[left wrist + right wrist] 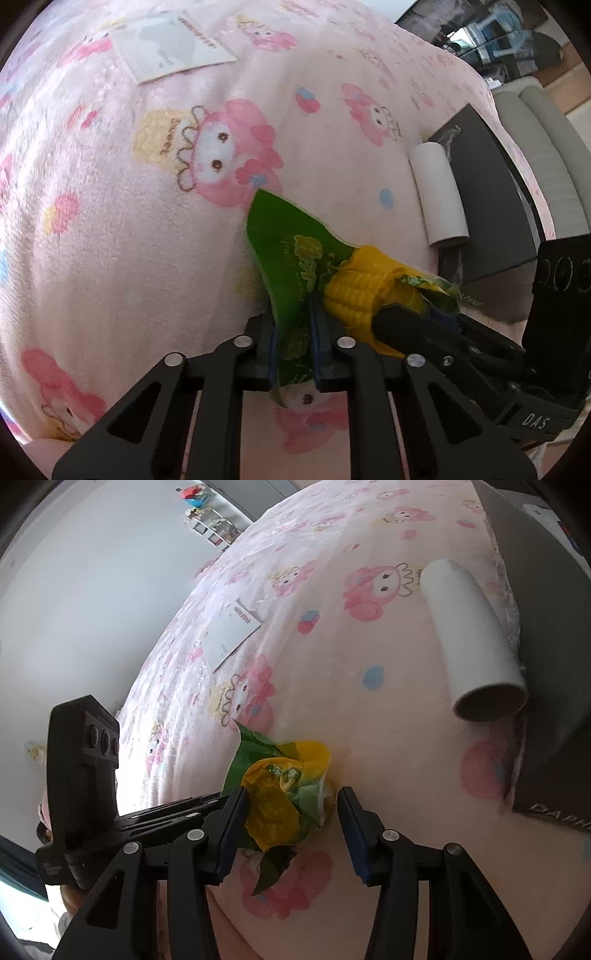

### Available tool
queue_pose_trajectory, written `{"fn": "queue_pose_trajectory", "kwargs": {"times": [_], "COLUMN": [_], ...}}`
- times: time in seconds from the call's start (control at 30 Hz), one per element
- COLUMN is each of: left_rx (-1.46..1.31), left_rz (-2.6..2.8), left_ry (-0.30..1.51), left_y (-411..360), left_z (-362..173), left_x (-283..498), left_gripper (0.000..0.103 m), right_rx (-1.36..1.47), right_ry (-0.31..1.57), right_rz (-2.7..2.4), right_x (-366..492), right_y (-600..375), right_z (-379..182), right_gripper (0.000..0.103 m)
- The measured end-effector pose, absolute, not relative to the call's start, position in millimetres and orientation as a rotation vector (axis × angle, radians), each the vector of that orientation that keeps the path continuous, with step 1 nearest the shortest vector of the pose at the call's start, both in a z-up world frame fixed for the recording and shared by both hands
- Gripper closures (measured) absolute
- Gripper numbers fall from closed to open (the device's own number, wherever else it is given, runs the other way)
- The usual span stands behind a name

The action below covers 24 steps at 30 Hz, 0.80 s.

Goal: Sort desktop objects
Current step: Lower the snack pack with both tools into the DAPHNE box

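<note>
A green and yellow corn snack wrapper [295, 266] with a yellow corn cob [354, 295] inside lies on the pink cartoon blanket [147, 221]. My left gripper [293, 354] is shut on the wrapper's green flat end. My right gripper [290, 823] is open, its jaws on either side of the wrapper's crumpled yellow end [280, 794]. The right gripper also shows in the left wrist view [424, 321], with one finger against the corn. The left gripper's body shows in the right wrist view [85, 775].
A white cardboard tube [439, 192] [476, 638] lies against a dark box [491, 206] [546, 627] at the right. A white paper card [173, 40] [231, 631] lies farther off on the blanket. A white wall is at the left in the right wrist view.
</note>
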<state>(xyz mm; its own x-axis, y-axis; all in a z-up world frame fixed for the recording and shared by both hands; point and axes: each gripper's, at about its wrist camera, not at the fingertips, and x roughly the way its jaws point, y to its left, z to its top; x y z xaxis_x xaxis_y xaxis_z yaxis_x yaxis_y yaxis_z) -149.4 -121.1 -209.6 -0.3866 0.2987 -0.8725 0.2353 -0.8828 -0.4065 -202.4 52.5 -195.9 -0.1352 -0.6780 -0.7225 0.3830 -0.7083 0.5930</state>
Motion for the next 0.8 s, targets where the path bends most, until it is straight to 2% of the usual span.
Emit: {"fn": "queue_pose_trajectory", "kwargs": {"times": [0.13,0.27,0.53,0.8], "left_rx": [-1.624,-1.535,-1.364,-1.326], "left_rz": [2.485,2.493,2.514,2.407], "left_ry": [-0.786,-0.801,-0.610,-0.425], "left_y": [-117.8,-109.5,-68.6,37.1], "left_z": [-192.8,-165.6,-77.5,-63.5], "left_x": [-140.6,-135.5,-156.0,-217.3], "left_gripper": [0.102,0.102,0.103,0.103], "right_rx": [1.374,1.310,1.148,1.106], "right_ry": [-0.324,-0.367,-0.557,-0.670], "right_rz": [-1.943,-1.983,-2.033,-2.242], "right_x": [-194.1,-191.1,-206.0,-227.3], "right_y": [54.8,67.8,126.1,227.9], "right_z": [-178.2,-152.2,-96.1,-74.4], "right_gripper": [0.059,0.059,0.060,0.059]}}
